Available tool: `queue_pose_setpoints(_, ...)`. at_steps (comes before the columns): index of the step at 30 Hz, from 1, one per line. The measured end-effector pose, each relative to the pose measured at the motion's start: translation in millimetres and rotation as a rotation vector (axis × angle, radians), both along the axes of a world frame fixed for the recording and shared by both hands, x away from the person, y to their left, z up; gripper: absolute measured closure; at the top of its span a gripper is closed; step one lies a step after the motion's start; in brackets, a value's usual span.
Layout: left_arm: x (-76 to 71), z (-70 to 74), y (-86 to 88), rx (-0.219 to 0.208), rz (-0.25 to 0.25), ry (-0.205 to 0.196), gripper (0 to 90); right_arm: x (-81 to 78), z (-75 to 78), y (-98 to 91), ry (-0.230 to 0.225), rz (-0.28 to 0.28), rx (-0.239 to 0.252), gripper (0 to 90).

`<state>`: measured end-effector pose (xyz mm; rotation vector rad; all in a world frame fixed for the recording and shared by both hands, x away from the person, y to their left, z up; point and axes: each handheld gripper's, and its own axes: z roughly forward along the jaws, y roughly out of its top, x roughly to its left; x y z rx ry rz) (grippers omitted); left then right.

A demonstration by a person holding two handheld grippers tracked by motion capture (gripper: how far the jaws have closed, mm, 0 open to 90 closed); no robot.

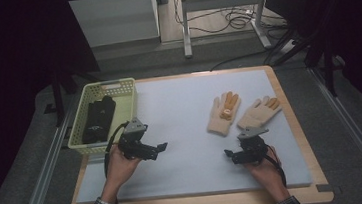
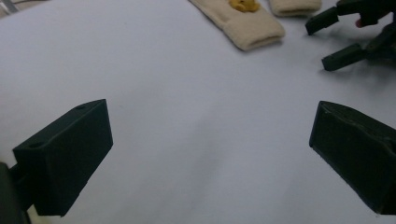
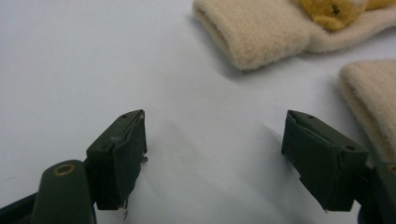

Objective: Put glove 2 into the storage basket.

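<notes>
Looking down from the high view, two cream gloves lie on the pale blue mat (image 1: pixel 179 107) at about two o'clock from its middle. The left glove (image 1: pixel 223 114) has its long axis running from cuff at six o'clock to orange fingertips at twelve, tipped slightly toward one. The right glove (image 1: pixel 259 112) lies just beside it, cuff toward seven o'clock and fingers toward two. The right gripper (image 1: pixel 230 154) hovers at six o'clock from the gloves, near the cuffs but not touching, jaws apart and pointing toward nine o'clock with nothing between them. The left gripper (image 1: pixel 160 147) sits at eight o'clock on the mat, jaws pointing toward three, spread and bare. A yellow basket (image 1: pixel 126 99) at ten o'clock holds dark gloves (image 1: pixel 99 119).

Along the left gripper view, its two black jaws stand wide apart over bare mat (image 2: pixel 187 116) and grip nothing. The left glove's cuff (image 2: pixel 247 28) shows at one o'clock, the right glove (image 2: pixel 294 5) beside it, and the right gripper (image 2: pixel 322 44) at two o'clock, open.

Along the right gripper view, the jaws stand wide apart and unloaded. The left glove (image 3: pixel 261 32) lies at one o'clock, cuff pointing toward nine; the right glove's cuff (image 3: pixel 373 98) is at three o'clock, close by the right-hand jaw.
</notes>
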<state>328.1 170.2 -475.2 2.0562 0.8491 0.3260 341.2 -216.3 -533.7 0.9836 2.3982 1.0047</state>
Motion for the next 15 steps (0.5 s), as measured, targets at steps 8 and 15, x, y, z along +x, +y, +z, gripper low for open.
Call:
queue_pose_setpoints(8,-13.7,-20.8,-5.6,0.005,0.0,0.021,0.0,0.1,0.0,0.0,0.001,-0.001,0.001,21.7)
queue_pose_setpoints(15,-19.6,-42.0,-6.4,0.047,0.016,0.03,0.0,0.3,0.0,0.0,0.003,-0.002,0.002,21.6)
